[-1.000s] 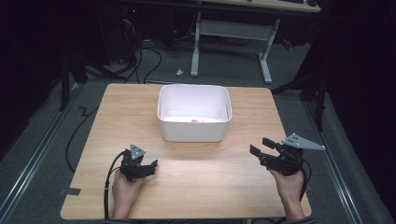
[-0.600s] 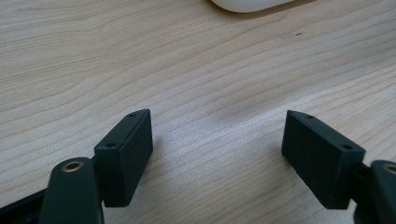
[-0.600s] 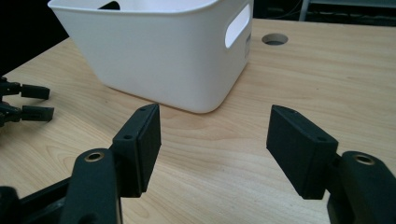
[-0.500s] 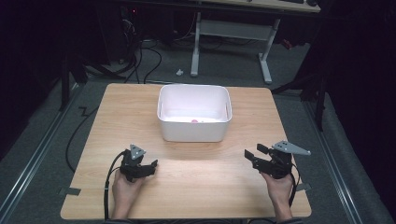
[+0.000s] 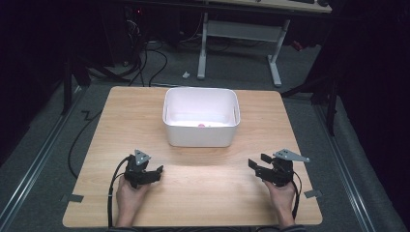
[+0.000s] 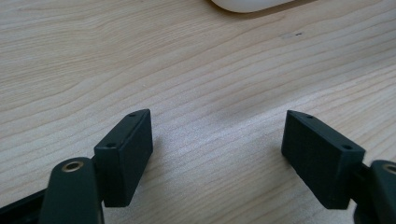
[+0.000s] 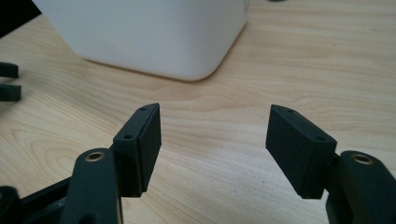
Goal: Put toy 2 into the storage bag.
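Midway along the table (image 5: 203, 193), nearer its far edge, the white tub (image 5: 201, 137) is seen standing, with a small pink item (image 5: 201, 125) lying inside by the near wall. Near the front edge, the left gripper (image 5: 155, 173) and right gripper (image 5: 257, 162) are held with jaws spread wide, nothing between them. The tub is judged light, stiff and smooth-walled; its rim would best be pinched.

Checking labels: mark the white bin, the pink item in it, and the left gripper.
white bin (image 5: 200, 136), high view, front wall.
pink item (image 5: 201, 125), high view, its visible top inside the bin.
left gripper (image 6: 217, 135), left gripper view, midway between the open jaws.
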{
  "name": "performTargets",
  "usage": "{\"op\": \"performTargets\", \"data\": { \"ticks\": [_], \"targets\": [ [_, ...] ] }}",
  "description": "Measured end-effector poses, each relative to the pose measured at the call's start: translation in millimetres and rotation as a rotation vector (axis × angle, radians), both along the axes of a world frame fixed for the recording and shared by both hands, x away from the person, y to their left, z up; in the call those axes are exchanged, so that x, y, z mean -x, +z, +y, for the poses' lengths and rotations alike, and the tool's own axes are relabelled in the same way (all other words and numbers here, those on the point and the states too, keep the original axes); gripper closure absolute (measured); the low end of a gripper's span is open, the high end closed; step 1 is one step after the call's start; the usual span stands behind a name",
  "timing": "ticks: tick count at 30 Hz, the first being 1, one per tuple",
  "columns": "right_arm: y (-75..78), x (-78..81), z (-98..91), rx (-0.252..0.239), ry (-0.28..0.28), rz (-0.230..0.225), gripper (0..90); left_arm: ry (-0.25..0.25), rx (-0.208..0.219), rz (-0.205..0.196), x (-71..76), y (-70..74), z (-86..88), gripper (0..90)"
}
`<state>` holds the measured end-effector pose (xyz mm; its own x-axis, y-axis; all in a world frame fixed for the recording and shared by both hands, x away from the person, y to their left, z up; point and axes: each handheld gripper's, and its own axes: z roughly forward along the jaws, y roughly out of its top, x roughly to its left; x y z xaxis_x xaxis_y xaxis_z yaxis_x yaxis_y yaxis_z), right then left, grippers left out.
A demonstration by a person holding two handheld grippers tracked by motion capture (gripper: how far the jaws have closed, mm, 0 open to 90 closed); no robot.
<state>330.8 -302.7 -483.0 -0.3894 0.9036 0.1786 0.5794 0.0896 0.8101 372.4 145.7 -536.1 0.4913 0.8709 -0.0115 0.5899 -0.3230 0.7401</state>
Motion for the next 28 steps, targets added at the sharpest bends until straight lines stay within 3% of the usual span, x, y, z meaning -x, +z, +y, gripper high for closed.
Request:
{"op": "performTargets", "data": {
  "ticks": [13, 18, 21, 28],
  "targets": [
    [-31.8, -12.0, 7.1, 0.088, -0.019, 0.053, 36.1, 0.0, 0.0, 0.0, 0.0, 0.0, 0.0, 25.1],
    [-43.2, -16.9, 12.4, 0.161, -0.023, 0.104, 35.1, 0.0, -0.001, 0.0, 0.0, 0.0, -0.1, 25.1],
    [-47.7, -14.8, 19.3, 0.24, -0.037, 0.072, 36.6, 0.001, -0.001, 0.0, 0.0, 0.0, -0.1, 25.0],
    [-47.8, -14.9, 20.8, 0.242, -0.035, 0.07, 35.2, 0.001, -0.001, 0.0, 0.1, 0.0, -0.2, 25.0]
  ]
}}
